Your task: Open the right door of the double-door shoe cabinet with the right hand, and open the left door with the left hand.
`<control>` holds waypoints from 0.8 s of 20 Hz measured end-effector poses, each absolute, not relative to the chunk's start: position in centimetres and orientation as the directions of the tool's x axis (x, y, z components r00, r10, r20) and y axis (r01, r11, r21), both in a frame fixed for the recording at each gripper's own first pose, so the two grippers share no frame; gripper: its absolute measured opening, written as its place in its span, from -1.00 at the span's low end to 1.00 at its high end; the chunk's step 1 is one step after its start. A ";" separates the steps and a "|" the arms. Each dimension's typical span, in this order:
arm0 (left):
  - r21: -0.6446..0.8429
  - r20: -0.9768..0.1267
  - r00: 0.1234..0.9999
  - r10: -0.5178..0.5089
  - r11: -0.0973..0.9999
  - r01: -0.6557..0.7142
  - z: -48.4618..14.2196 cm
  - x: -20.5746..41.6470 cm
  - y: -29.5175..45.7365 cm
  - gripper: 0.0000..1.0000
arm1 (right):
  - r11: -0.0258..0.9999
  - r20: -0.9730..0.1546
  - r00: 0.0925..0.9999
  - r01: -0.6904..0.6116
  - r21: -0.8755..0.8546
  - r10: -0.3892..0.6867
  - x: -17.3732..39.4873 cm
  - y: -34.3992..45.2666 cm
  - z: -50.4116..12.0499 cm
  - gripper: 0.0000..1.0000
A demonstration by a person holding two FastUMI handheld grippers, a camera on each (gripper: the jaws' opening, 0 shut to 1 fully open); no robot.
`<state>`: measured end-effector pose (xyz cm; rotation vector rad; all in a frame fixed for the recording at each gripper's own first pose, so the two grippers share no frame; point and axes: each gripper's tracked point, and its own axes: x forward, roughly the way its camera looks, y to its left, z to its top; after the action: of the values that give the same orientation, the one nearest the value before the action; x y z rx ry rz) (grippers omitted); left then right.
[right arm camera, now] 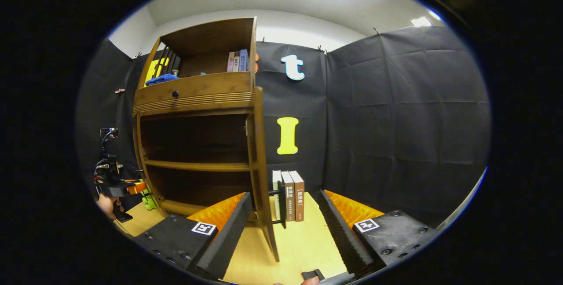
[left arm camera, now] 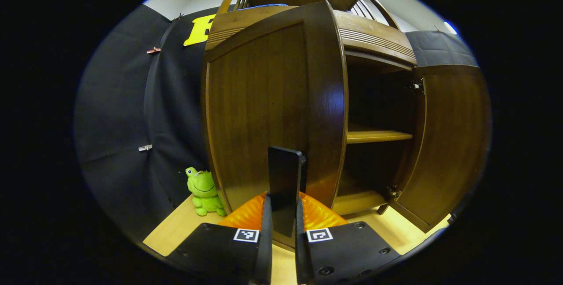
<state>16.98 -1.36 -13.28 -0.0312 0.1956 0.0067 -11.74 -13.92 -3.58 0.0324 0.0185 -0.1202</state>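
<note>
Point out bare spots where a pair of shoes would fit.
Inside the cabinet: the middle shelf and the bottom board look bare. Also the floor in front of the books. Crowded: the corner by the green plush frog.

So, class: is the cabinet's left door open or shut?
Open: the left door is swung out, shelves visible behind; left gripper is clamped on its handle.

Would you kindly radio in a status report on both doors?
Left tongs shut on the dark upright handle of the brown wooden left door, swung out. Right tongs open, straddling the opened right door's edge. Nothing blocking.
</note>
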 end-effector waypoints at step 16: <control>-0.032 -0.171 0.984 -0.046 0.999 0.042 -13.3 16.2 0.1 -0.61 | 0.997 -0.003 0.998 0.068 0.045 -0.068 -8.8 -2.9 -3.8 0.96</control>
<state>16.20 0.06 -13.25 -0.0281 0.1723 -0.0443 -8.76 -2.89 -3.85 0.0454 0.0017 -0.0677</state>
